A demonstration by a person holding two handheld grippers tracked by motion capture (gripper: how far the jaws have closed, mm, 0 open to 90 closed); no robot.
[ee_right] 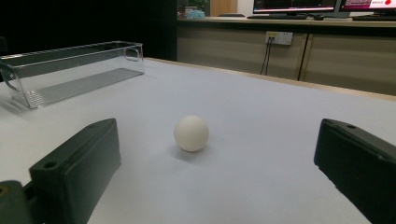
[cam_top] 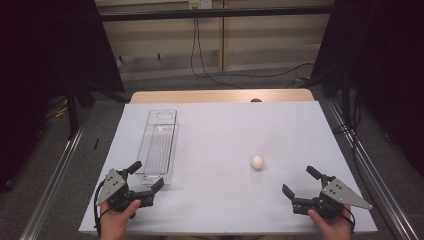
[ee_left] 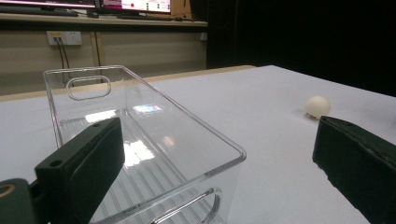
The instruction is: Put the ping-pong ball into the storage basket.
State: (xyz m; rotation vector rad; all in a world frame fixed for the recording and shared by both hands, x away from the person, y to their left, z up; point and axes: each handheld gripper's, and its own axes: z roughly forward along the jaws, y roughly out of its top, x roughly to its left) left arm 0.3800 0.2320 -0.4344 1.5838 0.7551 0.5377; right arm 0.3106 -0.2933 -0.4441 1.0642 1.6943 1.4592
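A white ball (cam_top: 257, 161) lies on the pale counter (cam_top: 220, 130), right of its middle and toward the near edge, resting alone on the bare surface. The right tool (cam_top: 301, 185) sits near the counter's near right corner, held in a hand (cam_top: 331, 225), with its two black jaws spread wide and nothing between them; the ball lies just ahead of it, apart from both jaws. In the right gripper view the ball (ee_right: 191, 133) shows between the two jaws but farther off, casting a small shadow on the counter. The left tool (cam_top: 146, 176) sits near the near left corner, held in the other hand (cam_top: 116, 222), and its jaws also stand wide apart and grip nothing. A clear plastic bin (cam_top: 159, 145), long and narrow with handle cut-outs at its ends, stands on the left part of the counter with its length running from the near edge toward the far edge. Its near end lies close in front of the left tool, between the spread jaws in the high view, though contact cannot be judged. In the left gripper view the bin (ee_left: 149, 140) holds nothing, and the ball (ee_left: 318, 106) appears well off to its side.
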